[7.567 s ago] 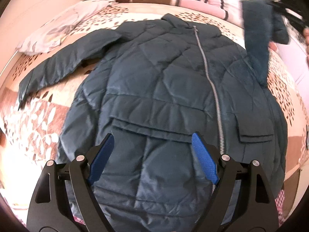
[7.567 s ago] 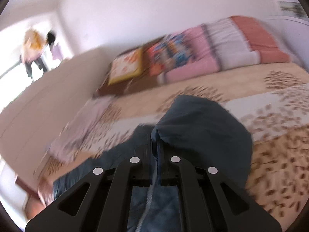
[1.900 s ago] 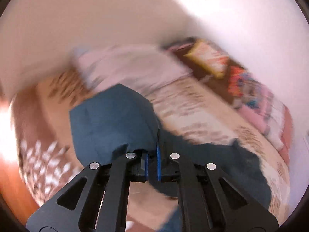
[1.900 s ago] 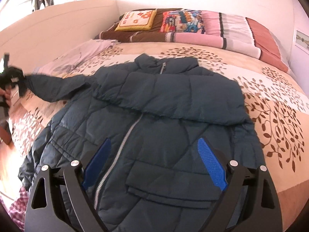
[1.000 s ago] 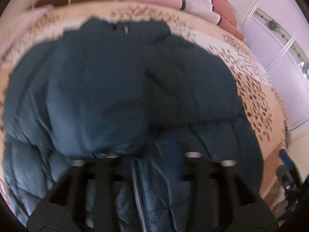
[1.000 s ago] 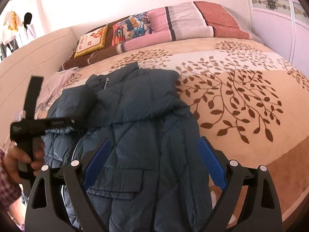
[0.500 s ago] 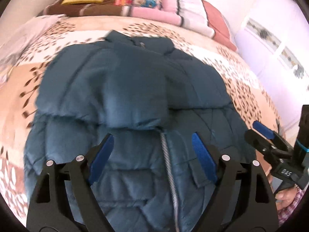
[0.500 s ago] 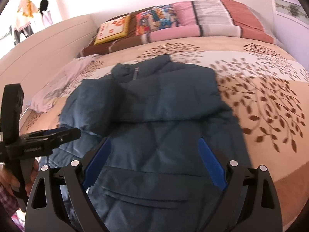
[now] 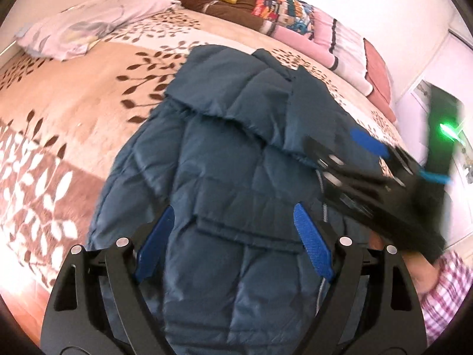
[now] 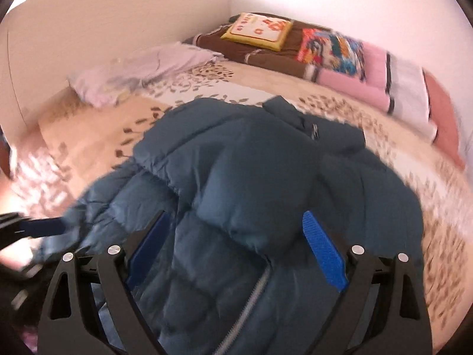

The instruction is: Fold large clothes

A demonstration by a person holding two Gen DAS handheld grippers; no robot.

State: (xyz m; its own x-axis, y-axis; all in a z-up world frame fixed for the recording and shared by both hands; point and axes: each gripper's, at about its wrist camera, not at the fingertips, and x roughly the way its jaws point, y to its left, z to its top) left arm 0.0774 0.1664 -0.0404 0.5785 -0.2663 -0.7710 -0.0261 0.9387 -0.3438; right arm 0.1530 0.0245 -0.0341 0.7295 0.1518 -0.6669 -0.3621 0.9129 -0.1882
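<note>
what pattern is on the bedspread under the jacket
Brown and white leafy branches on beige bedspread, clearest in the left wrist view.

Two black plastic two-finger grippers are seen, the left gripper [image 9: 233, 245] and the right gripper [image 10: 235, 251], each built of triangular cut-out arms fixed with round silver screws and lined with ribbed blue finger pads [image 9: 314, 248]. A pink-and-white checked sleeve [image 9: 446, 290] is shown beside bare skin.
</note>
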